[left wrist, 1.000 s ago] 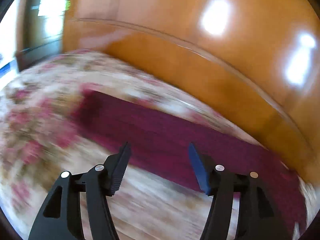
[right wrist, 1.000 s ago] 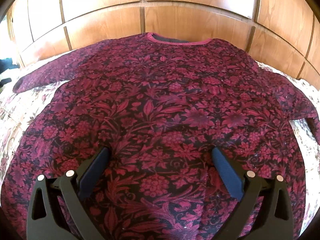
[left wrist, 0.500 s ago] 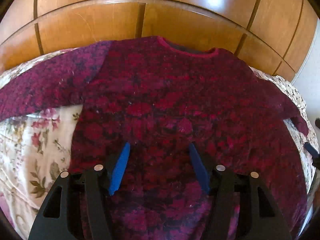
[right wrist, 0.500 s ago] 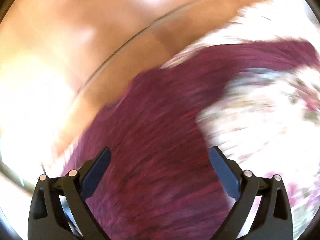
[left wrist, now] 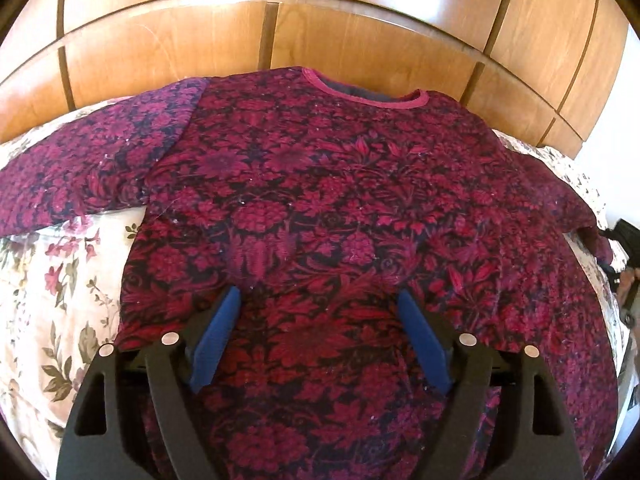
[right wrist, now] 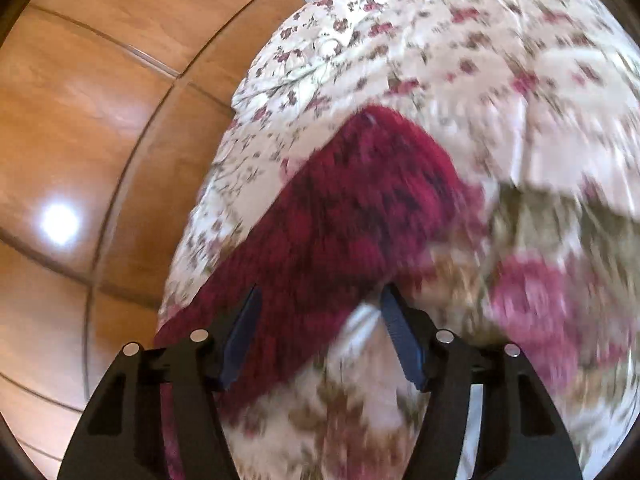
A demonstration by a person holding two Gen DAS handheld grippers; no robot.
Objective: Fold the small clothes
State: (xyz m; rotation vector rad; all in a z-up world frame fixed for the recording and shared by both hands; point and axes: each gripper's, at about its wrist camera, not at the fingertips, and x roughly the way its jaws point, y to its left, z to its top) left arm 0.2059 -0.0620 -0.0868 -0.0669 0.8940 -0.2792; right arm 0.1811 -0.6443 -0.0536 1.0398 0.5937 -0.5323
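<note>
Left gripper (left wrist: 318, 300) opening over whole sweater (left wrist: 320, 200); right gripper (right wrist: 318, 296) closing around blurred sleeve (right wrist: 340, 220).

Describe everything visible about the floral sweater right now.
The sweater is a dark magenta knit with a floral pattern and a pink-trimmed round neck. It lies spread flat, front up, on the flowered bedspread, neck toward the wooden headboard, sleeves out sideways. The closing right gripper straddles one sleeve; the opening left gripper hovers over the body.

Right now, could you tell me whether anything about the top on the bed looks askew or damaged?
Nothing stands out: the floral top lies flat and face up on the flowered bedspread, sleeves spread, no tear visible.
</note>
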